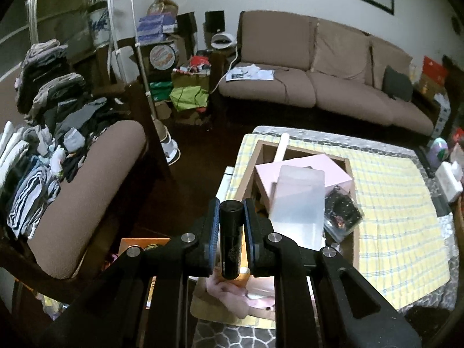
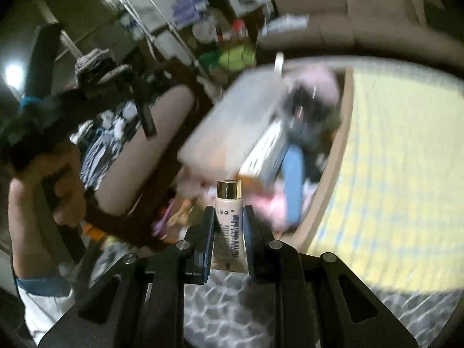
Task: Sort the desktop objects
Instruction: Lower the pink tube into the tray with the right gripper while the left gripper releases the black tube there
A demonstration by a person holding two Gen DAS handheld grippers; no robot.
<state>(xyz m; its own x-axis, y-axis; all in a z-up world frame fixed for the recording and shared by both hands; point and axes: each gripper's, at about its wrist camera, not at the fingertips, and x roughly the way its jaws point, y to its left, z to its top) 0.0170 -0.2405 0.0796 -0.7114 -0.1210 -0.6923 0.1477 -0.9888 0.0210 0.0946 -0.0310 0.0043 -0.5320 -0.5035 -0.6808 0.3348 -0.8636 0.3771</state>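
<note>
Right now the left gripper (image 1: 231,211) is clamped on a black cylinder (image 1: 230,237), low centre of the left wrist view, its end poking out past the fingertips. Just up and right sits the wooden box (image 1: 355,232), with a frosted lid (image 1: 298,203) over a pink box (image 1: 304,171). Meanwhile, the right gripper (image 2: 229,217) pinches a pale tube (image 2: 227,229), gold cap (image 2: 229,190) forward, bottom centre; everything behind is blurred.
</note>
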